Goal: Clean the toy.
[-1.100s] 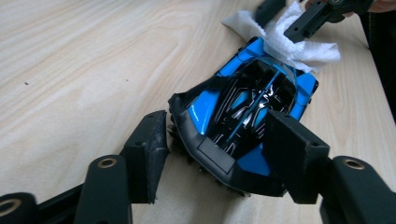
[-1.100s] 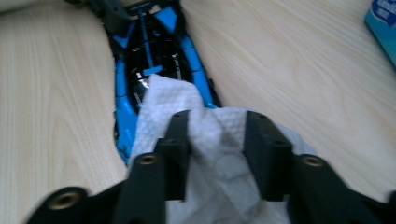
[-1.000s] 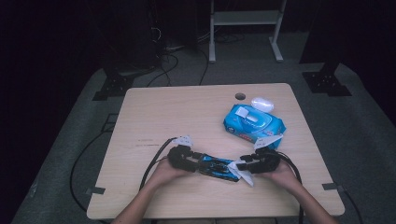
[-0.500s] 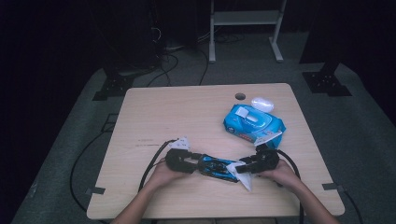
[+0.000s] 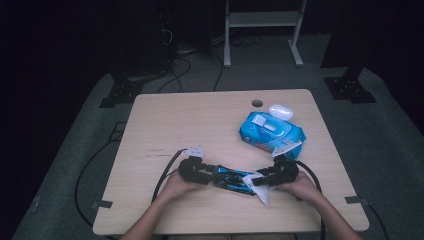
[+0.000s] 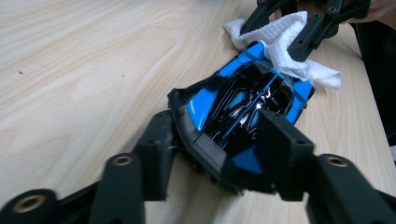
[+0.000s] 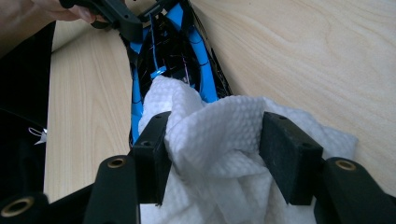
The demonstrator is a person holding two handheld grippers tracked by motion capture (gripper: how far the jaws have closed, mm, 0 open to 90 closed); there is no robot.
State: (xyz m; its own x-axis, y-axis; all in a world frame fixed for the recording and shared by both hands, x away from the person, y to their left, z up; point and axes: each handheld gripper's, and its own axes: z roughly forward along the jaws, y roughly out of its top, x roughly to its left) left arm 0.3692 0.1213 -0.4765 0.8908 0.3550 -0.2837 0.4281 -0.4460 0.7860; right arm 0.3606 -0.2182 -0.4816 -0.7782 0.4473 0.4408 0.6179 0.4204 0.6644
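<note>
Your left gripper (image 6: 212, 154) has just been closing and now pinches the blue toy car (image 6: 243, 107), so your right gripper (image 7: 212, 149), clamping the white wipe (image 7: 224, 140) at the car's 3 o'clock end, can scrub it steadily.

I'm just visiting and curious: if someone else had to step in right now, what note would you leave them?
Left gripper: jaws have just been closing on the toy car, one on each side, holding it on the table.
Right gripper: jaws have just been opening a little, yet pinch a bunched white wipe, pressed on the car's far end.
Wipes pack lies behind the right hand, a small white case beyond it.
Done: car held, wipe on it.
Left: probably wipe the rest of the car, then set both down.
</note>
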